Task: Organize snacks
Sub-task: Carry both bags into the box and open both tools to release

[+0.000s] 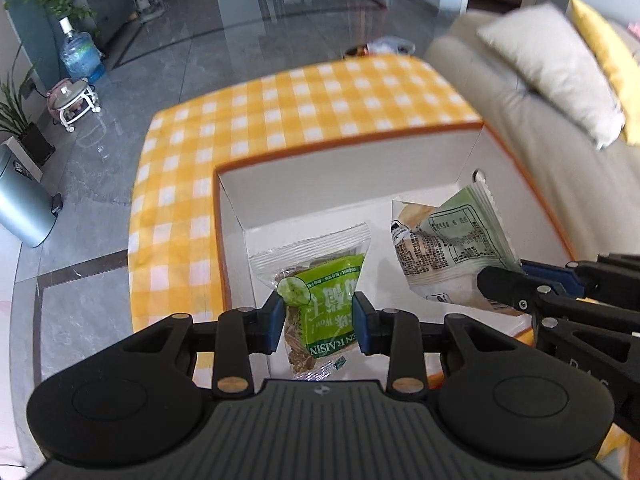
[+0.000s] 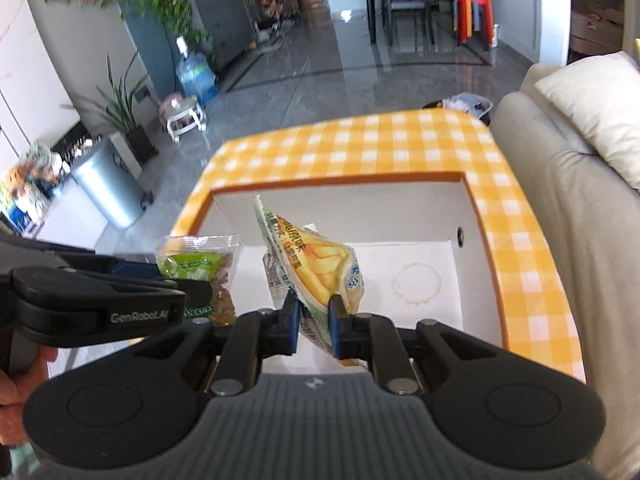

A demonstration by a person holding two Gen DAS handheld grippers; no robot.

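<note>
Both tongs are loaded and hang over the open white box (image 2: 420, 204) w/ the orange rim, which sits on the yellow-check tablecloth (image 1: 280, 108). Left gripper (image 1: 319, 322) has its blue pads pinched on a raisin packet (image 1: 320, 276), clear wrap w/ green label, jaws only partly closed because the packet fills the gap. The packet dangles above the box's near-left corner. Right gripper (image 2: 314, 326) is clamped about as tight as it goes on a thin edge of a chip bag (image 2: 316, 264), yellow-green print; the bag stands up from the pads, above the box interior, roughly mid-left. The two tools are close side by side, each visible in the other's cam.

Box floor looks bare apart from a faint ring mark (image 2: 416, 284) toward its right side; no snacks seen lying in it yet.

Step in hand, as judged: carry phase is done or nearly so, drop-off into the box is next. That calls for lowering each packet toward the floor, then opening the jaws. Probably best to keep the two apart so they land side by side, not stacked. Sofa (image 2: 568, 208) w/ cushion sits to the right, clear of the work.
</note>
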